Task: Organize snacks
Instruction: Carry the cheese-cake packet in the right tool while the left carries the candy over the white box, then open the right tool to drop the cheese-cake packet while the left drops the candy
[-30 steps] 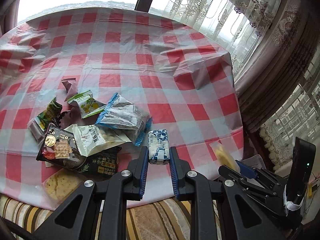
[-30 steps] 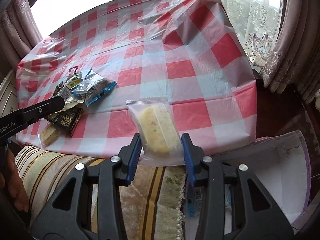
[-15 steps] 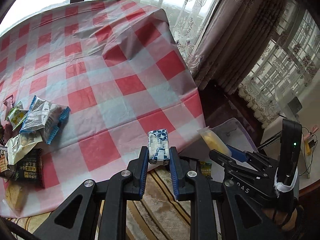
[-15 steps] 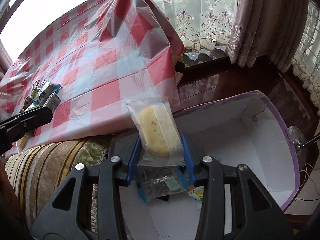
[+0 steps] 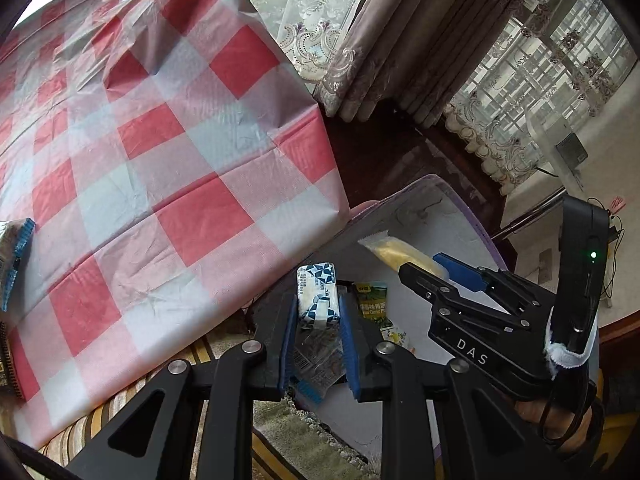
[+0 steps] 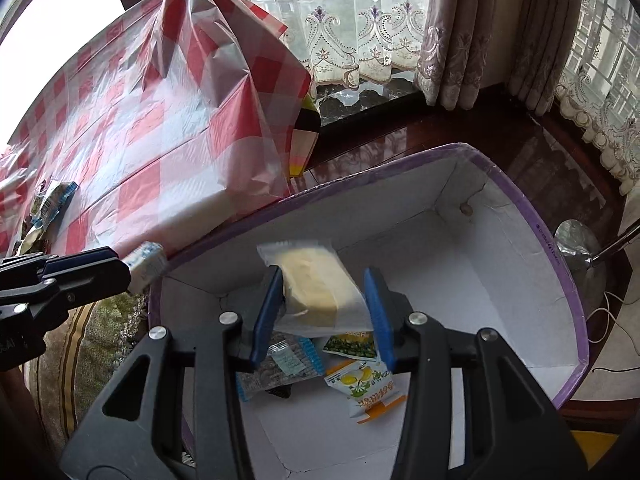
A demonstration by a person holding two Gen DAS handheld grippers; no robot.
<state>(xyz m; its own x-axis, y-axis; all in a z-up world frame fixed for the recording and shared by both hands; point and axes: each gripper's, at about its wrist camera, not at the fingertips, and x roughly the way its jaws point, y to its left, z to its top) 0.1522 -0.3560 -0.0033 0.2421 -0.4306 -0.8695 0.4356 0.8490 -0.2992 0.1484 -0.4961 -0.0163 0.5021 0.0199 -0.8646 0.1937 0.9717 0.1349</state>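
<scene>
Three snack packets (image 6: 352, 364) lie in the purple-rimmed box (image 6: 536, 240).

— Both grippers were over the checked tablecloth (image 5: 168, 168) a second ago, weren't they?

— Yes, and now they've swung off its edge. The purple-rimmed box (image 6: 532, 216) has come right under the right gripper (image 6: 324, 304), where before only a corner of it showed beyond the fingers.

— And the yellow cake packet (image 6: 316, 284)?

— It sat upright, pinched between the pads. Now the jaws are opening and it leans, its far end tipped away from the right finger, above the packets in the box.

— The left gripper (image 5: 318, 312)?

— Its blue-and-white packet (image 5: 318, 300) has travelled from beside the snack pile to above the box's near edge, with the pile gone far off behind the left finger.
</scene>
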